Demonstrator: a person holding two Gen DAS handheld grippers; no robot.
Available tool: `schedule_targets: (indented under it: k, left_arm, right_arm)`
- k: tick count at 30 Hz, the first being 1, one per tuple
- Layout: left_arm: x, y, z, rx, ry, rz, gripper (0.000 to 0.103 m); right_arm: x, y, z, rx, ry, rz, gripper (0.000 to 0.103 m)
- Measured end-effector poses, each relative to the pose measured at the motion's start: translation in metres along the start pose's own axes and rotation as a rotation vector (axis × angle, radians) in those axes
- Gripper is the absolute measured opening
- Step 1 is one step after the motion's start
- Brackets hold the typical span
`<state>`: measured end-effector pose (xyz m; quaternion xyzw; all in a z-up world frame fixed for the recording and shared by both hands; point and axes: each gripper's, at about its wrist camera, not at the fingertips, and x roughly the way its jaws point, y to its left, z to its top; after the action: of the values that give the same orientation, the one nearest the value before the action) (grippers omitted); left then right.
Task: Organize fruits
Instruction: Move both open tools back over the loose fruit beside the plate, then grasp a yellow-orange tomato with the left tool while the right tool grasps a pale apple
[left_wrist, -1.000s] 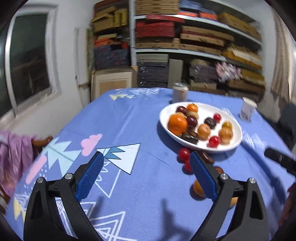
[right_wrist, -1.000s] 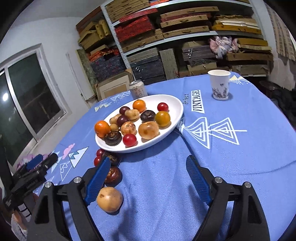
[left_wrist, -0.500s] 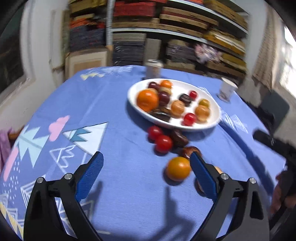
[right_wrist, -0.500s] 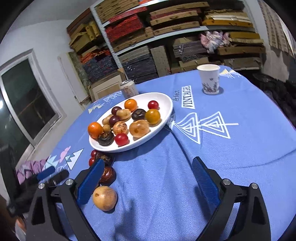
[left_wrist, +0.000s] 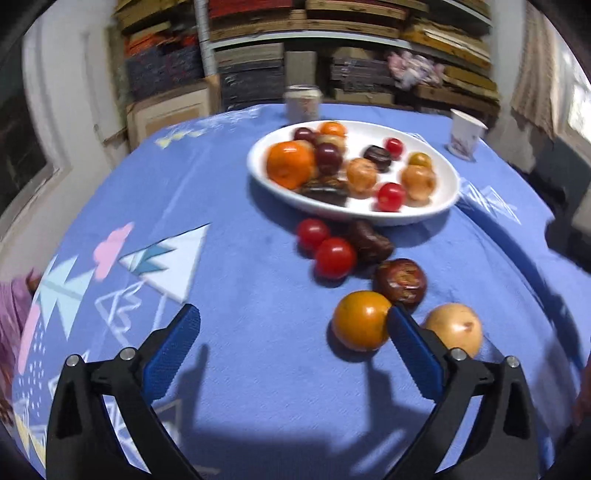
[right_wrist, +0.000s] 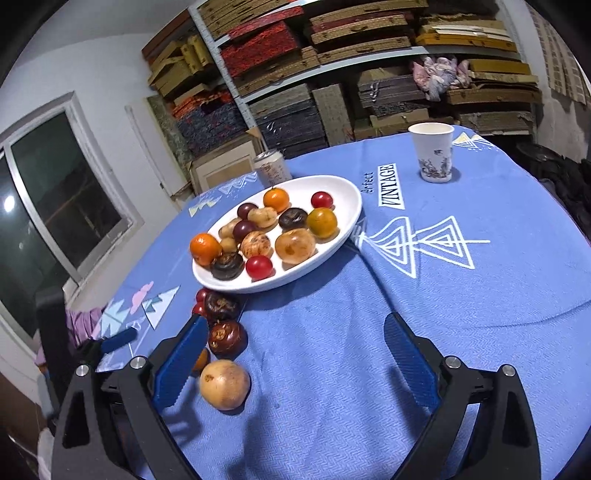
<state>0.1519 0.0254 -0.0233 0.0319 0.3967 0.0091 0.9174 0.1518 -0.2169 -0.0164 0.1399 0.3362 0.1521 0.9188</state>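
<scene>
A white oval plate (left_wrist: 439, 212) (right_wrist: 347, 192) holds several fruits. Loose fruits lie on the blue cloth in front of it: two red tomatoes (left_wrist: 334, 256), a dark date-like fruit (left_wrist: 369, 240), a dark red-brown fruit (left_wrist: 400, 280) (right_wrist: 226, 338), an orange fruit (left_wrist: 361, 319) and a tan fruit (left_wrist: 454, 328) (right_wrist: 224, 384). My left gripper (left_wrist: 291, 347) is open and empty, its right finger just beside the orange fruit. My right gripper (right_wrist: 295, 360) is open and empty, with the tan fruit just inside its left finger.
A paper cup (left_wrist: 465, 134) (right_wrist: 433, 152) and a drink can (left_wrist: 303, 101) (right_wrist: 272, 168) stand beyond the plate. Shelves of stacked boxes (right_wrist: 332, 55) fill the back wall. A window (right_wrist: 55, 192) is at the left. The left gripper's tip shows in the right wrist view (right_wrist: 118, 339).
My left gripper has swung right and moved in toward the loose fruits, which now lie close to its right finger. My right gripper has shifted slightly; both stay open.
</scene>
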Motion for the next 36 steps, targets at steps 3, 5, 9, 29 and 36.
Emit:
schedule_targets:
  k: [3, 5, 9, 29, 36]
  left_arm:
    - [0.000, 0.018, 0.000, -0.064, 0.016, 0.005, 0.099]
    - [0.001, 0.025, 0.001, -0.095, 0.024, 0.002, 0.099]
    - [-0.008, 0.027, 0.002, -0.102, -0.014, -0.004, 0.099]
    - [-0.011, 0.028, 0.002, -0.123, -0.015, -0.014, 0.099]
    - [-0.008, 0.014, -0.002, -0.053, 0.000, -0.021, 0.099]
  right_arm:
    - [0.003, 0.007, -0.004, -0.041, 0.013, -0.004, 0.097]
    - [0.008, 0.016, -0.008, -0.094, 0.032, -0.003, 0.097]
    - [0.015, 0.044, -0.022, -0.237, 0.081, 0.015, 0.097]
    - [0.039, 0.067, -0.039, -0.386, 0.160, -0.117, 0.095]
    - [0.029, 0.057, -0.034, -0.295, 0.159, -0.010, 0.094]
